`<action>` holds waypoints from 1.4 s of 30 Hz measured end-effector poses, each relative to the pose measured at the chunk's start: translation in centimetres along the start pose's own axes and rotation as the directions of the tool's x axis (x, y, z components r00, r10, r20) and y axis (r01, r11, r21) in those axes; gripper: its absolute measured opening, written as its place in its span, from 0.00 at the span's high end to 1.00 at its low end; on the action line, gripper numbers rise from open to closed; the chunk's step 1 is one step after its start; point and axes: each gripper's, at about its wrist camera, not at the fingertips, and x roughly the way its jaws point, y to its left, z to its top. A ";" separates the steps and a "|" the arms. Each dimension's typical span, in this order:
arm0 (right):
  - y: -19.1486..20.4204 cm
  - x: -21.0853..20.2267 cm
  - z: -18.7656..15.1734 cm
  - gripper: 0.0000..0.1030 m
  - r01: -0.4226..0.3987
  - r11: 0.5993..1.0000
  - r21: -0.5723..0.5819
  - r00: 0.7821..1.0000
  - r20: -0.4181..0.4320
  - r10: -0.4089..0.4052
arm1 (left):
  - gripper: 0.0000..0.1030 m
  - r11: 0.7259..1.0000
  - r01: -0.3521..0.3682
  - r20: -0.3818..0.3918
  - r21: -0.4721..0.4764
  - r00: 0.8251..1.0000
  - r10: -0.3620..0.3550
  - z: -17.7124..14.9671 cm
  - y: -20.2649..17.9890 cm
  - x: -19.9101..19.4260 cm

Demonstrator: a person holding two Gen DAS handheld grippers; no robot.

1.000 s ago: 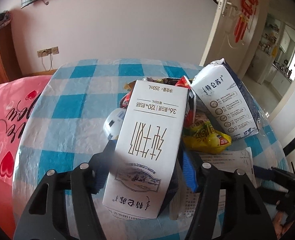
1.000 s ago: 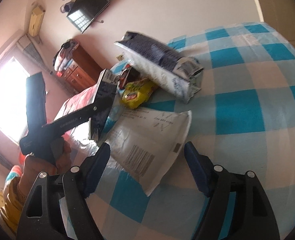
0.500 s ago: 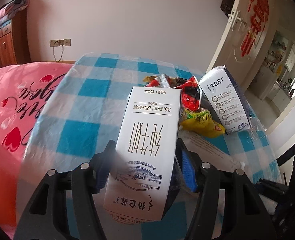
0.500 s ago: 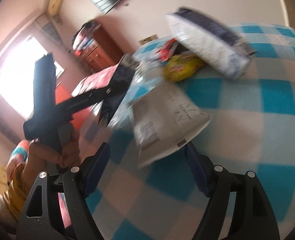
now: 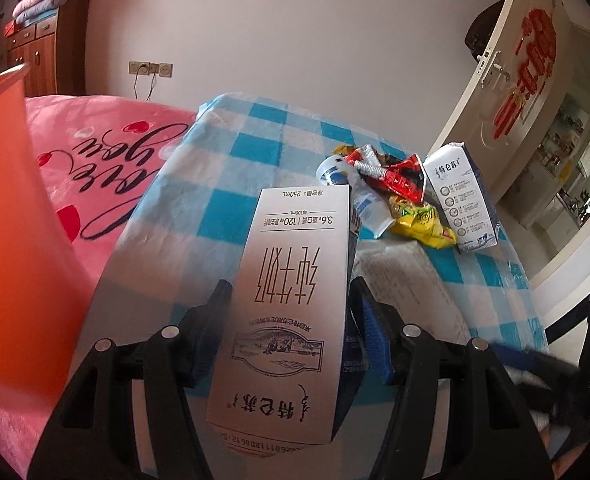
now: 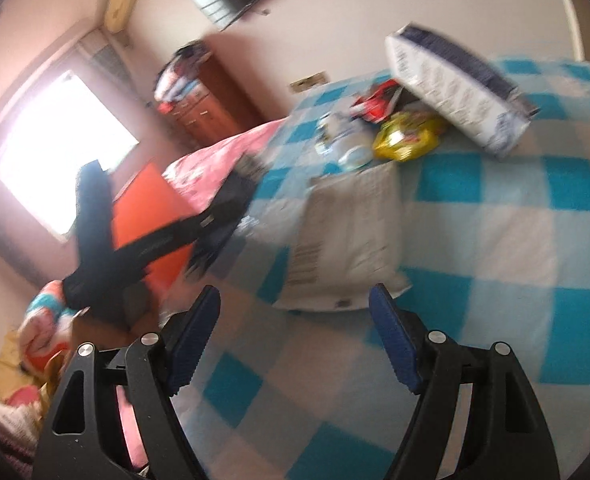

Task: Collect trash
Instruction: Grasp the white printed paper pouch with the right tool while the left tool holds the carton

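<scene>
Both fingers of the left gripper (image 5: 287,312) press against the sides of a white milk carton (image 5: 291,300), which stands between them with its print upside down and its far end toward 12 o'clock. Spread wide with nothing between them, the right gripper (image 6: 295,312) hovers over the blue-checked tablecloth (image 6: 515,248), a flat grey mailer bag (image 6: 351,240) lying just beyond its tips at 12 o'clock.

From the left wrist view, the remaining trash sits at 1 o'clock of the held carton: a second milk carton (image 5: 461,200), a yellow wrapper (image 5: 419,224), a red wrapper (image 5: 395,176) and a small white-and-blue tube (image 5: 365,200), all touching in one heap.

Compared with half a second ago, the left gripper has swung leftward, so an orange bin (image 5: 11,220) now fills the 9 o'clock side, beside the pink bedspread (image 5: 103,152). The right view has blurred, with the mailer bag nearer centre.
</scene>
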 end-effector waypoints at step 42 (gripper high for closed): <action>2.7 9.0 2.0 0.26 0.447 0.868 -0.216 0.891 0.016 -0.454 | 0.40 0.999 0.026 0.002 -0.046 1.000 -0.026 -3.1 2.9 -3.2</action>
